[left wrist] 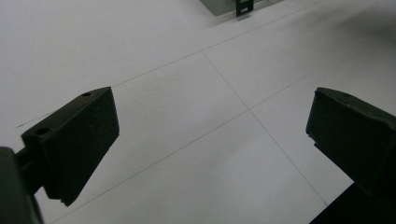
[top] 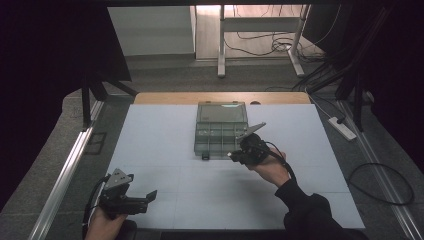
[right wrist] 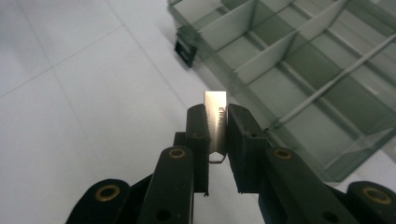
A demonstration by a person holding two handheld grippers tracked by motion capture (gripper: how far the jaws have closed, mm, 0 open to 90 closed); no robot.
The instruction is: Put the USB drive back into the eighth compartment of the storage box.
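The right tongs (right wrist: 216, 125) clamp a small white block (right wrist: 215, 106) lettered "ERA…", probably an eraser, beside the clear divided box (right wrist: 299, 60) on the tabletop (top: 165, 145). The left tongs (left wrist: 210, 140) gape wide.

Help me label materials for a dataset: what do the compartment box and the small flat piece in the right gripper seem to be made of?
The compartment box looks like clear, grey-tinted plastic: the table shows through its glossy walls and thin dividers. The small flat piece pinched in the right gripper looks like metal with a brushed silvery sheen and stamped lettering, though pale plastic cannot be ruled out.
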